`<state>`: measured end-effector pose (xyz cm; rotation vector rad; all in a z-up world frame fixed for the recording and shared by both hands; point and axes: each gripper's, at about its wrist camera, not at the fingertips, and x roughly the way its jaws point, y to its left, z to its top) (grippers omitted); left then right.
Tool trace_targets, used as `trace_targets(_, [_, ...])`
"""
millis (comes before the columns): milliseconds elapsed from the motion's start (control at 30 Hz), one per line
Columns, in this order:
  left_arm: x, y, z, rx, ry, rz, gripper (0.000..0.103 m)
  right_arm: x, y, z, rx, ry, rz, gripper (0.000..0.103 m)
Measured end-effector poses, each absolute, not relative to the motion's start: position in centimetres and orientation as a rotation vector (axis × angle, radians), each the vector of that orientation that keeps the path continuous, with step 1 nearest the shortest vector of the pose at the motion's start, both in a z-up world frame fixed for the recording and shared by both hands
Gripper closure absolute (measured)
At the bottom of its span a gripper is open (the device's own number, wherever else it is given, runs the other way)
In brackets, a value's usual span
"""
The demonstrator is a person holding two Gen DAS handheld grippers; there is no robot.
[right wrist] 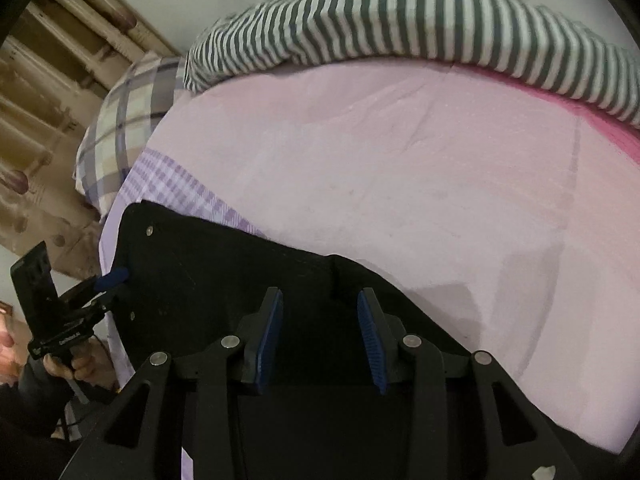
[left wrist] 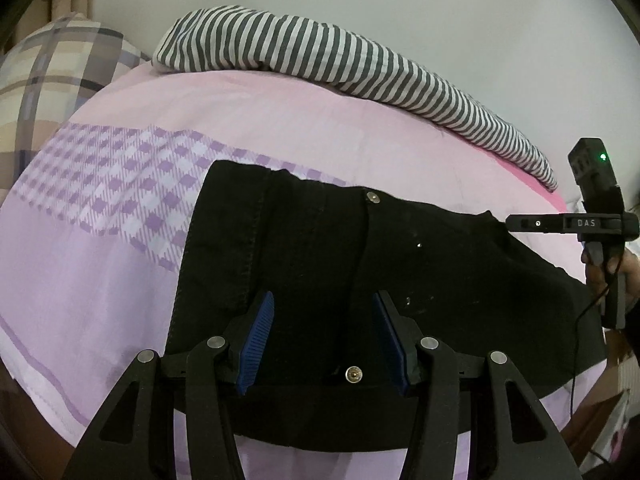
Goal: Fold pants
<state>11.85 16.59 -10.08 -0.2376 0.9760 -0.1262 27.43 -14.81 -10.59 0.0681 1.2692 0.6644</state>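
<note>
While the black pants (left wrist: 360,264) lie flat on the pink bedsheet (left wrist: 280,120), the left gripper (left wrist: 324,332) and right gripper (right wrist: 320,340) hover half-open and empty; each should pinch a waistband corner evenly before folding.

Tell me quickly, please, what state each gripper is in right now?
Left gripper: open above the black pants, gripping nothing.
Right gripper: open over the pants, gripping nothing.
</note>
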Motion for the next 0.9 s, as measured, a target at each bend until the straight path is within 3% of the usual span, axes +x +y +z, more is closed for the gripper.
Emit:
trace_targets(167, [11.8, 16.4, -10.9, -0.201, 0.991, -0.114, 0.051, 28.0, -14.3, -12.2, 0.04, 1.302, 0.664, 0.066])
trace_targets(200, [11.7, 16.1, -10.8, -0.172, 0.991, -0.106, 0.051, 28.0, -14.2, -12.4, 0.042, 1.308, 0.674, 0.07])
trace_targets(233, [11.7, 15.8, -10.6, -0.15, 0.991, -0.099, 0.052, 27.9, -14.1, -12.5, 0.043, 1.308, 0.685, 0.084])
trace_targets(333, [11.5, 14.4, -8.5, -0.099, 0.918, -0.112, 0.052, 27.8, -13.8, -12.1, 0.03, 1.286, 0.691, 0.092])
trace_targets(533, [12.1, 9.1, -5.9, -0.061, 0.835, -0.314, 0.052, 28.0, -14.0, -11.2, 0.042, 1.263, 0.691, 0.094])
trace_targets(900, [11.1, 0.7, -11.4, 0.075, 1.022, -0.556, 0.052, 29.5, -14.1, -11.2, 0.023, 1.245, 0.63, 0.098])
